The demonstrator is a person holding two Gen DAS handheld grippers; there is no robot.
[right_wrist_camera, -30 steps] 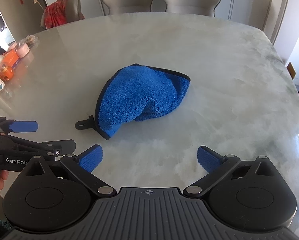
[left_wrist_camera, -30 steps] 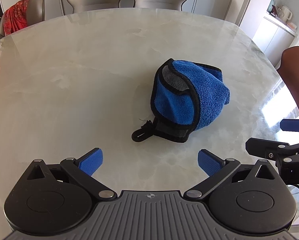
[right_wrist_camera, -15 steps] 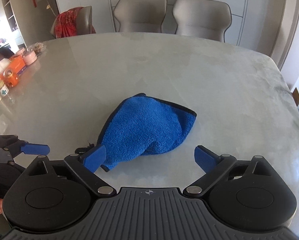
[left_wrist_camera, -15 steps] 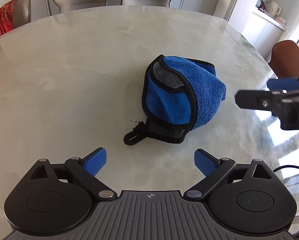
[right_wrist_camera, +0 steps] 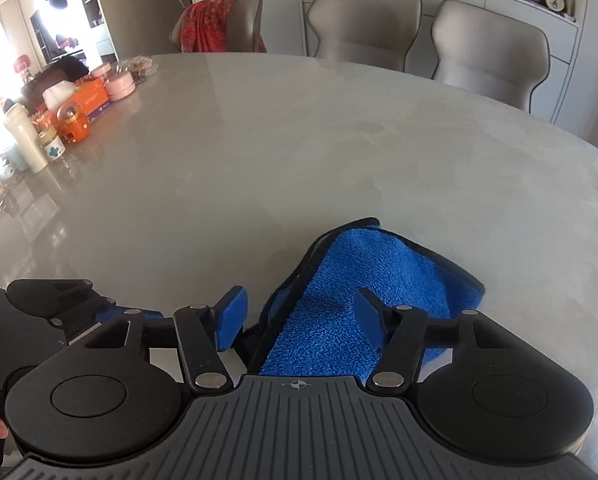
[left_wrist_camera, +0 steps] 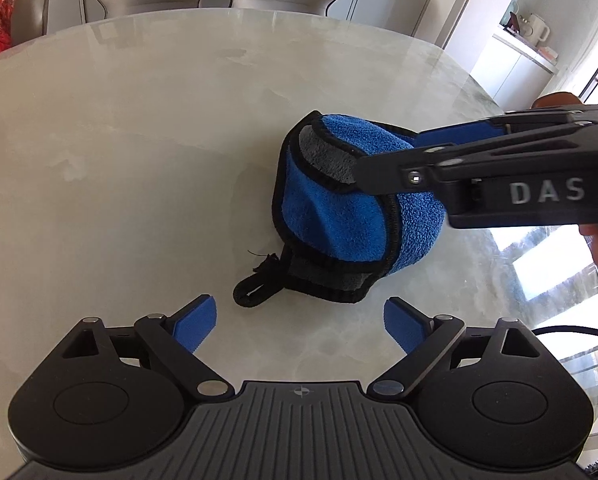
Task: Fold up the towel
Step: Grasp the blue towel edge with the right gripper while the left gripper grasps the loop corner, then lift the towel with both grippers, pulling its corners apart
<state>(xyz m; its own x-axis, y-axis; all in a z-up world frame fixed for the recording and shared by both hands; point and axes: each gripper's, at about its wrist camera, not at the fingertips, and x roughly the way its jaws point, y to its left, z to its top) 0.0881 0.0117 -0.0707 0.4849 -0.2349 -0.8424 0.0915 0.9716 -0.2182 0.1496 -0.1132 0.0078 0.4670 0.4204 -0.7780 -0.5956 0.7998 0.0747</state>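
Blue towel (left_wrist_camera: 339,216), black-edged, bunched mid-table (left_wrist_camera: 139,140), loop at 7 o'clock. Left gripper (left_wrist_camera: 301,320): wide, closing, nothing between, just short of the loop. Right gripper (right_wrist_camera: 299,314): half-wide, closing astride the towel's top; contact unclear.

White raised letters "DAS" on black body of right tongs (left_wrist_camera: 383,168); no other text legible.

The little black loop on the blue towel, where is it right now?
In the left wrist view the black loop lies flat on the marble table at the crumpled towel's near-left corner, just ahead of the left gripper, whose jaws are closing with nothing between them.
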